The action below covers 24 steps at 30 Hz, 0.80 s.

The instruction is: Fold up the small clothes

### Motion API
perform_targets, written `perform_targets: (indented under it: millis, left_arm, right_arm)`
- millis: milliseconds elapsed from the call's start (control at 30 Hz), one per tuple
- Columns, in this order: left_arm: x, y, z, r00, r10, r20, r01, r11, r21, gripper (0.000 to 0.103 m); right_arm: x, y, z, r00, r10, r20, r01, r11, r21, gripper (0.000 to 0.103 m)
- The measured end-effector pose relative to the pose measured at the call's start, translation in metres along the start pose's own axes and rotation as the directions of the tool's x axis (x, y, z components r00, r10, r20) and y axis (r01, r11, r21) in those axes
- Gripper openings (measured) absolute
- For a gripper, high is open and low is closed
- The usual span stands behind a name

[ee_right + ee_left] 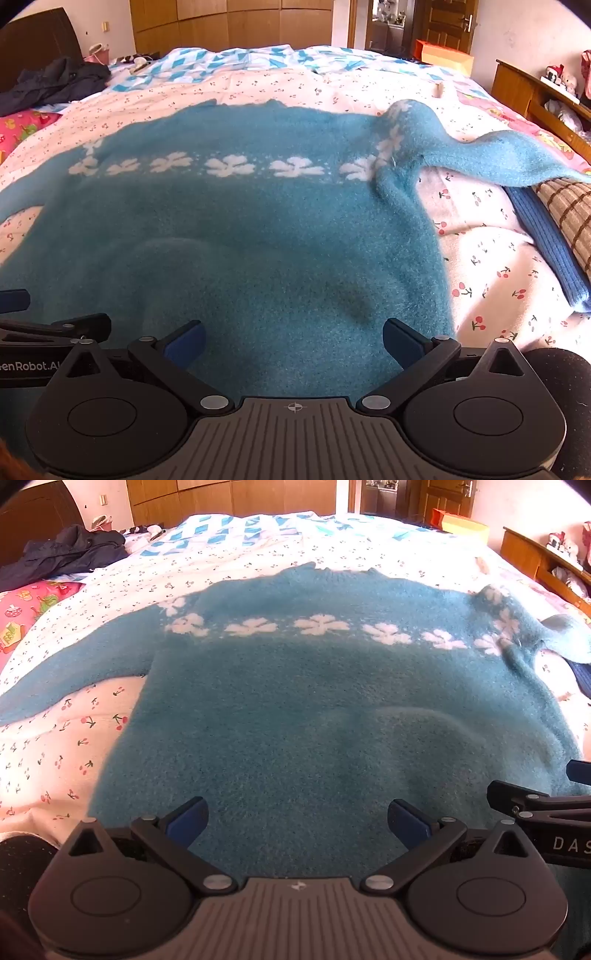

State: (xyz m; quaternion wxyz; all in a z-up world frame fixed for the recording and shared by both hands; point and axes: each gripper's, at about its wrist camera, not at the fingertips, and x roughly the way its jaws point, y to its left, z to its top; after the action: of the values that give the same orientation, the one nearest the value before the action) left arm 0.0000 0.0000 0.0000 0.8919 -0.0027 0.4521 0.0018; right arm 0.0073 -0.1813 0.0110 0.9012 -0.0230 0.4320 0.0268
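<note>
Dark jacket [70, 552] at 10 o'clock, on far corner of bed [55, 760]. Left gripper [297, 823] at 6 o'clock, fingers spread wide, nothing between, over sweater hem. Blue sweater [314, 709] centre, flat on bed, flower band across chest, neck toward 12. Right gripper [293, 343] beside left, fingers spread, empty. Right sleeve [498, 155] stretched toward 2 o'clock, onto checked pillow [569, 210].

Each handheld tool, the left gripper [297, 821] and the right gripper [293, 341], has blue finger pads on black linkage arms pinned with silver rivets, two round black housings beside a ribbed grey centre plate bearing a small white mark, and white lettering along its side.
</note>
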Motion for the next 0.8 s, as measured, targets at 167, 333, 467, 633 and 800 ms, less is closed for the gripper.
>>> perform_targets:
  millis: [167, 333, 467, 633, 800]
  left_arm:
    - [0.000, 0.001, 0.000, 1.000, -0.005, -0.004, 0.005, 1.000, -0.007, 0.103]
    - [0.001, -0.001, -0.002, 1.000, -0.003, -0.015, 0.003, 1.000, -0.011, 0.103]
    - [0.008, 0.001, -0.002, 0.999, -0.012, -0.042, 0.012, 1.000, -0.018, 0.103]
    - [0.011, 0.001, -0.004, 0.998, -0.011, -0.056, 0.010, 1.000, -0.025, 0.103]
    - [0.014, -0.001, -0.006, 0.998, -0.006, -0.070, 0.004, 1.000, -0.022, 0.103]
  right_arm:
    - [-0.002, 0.003, 0.001, 1.000, 0.006, -0.001, -0.006, 1.000, 0.002, 0.102]
    - [0.004, 0.000, -0.001, 1.000, 0.001, -0.014, -0.001, 1.000, 0.001, 0.102]
    - [0.008, -0.007, -0.001, 1.000, 0.000, -0.025, 0.000, 1.000, -0.001, 0.102]
    - [0.006, -0.002, -0.004, 1.000, -0.011, -0.028, 0.010, 1.000, -0.009, 0.102]
    - [0.009, -0.001, -0.005, 0.999, -0.006, -0.039, 0.006, 1.000, -0.016, 0.102]
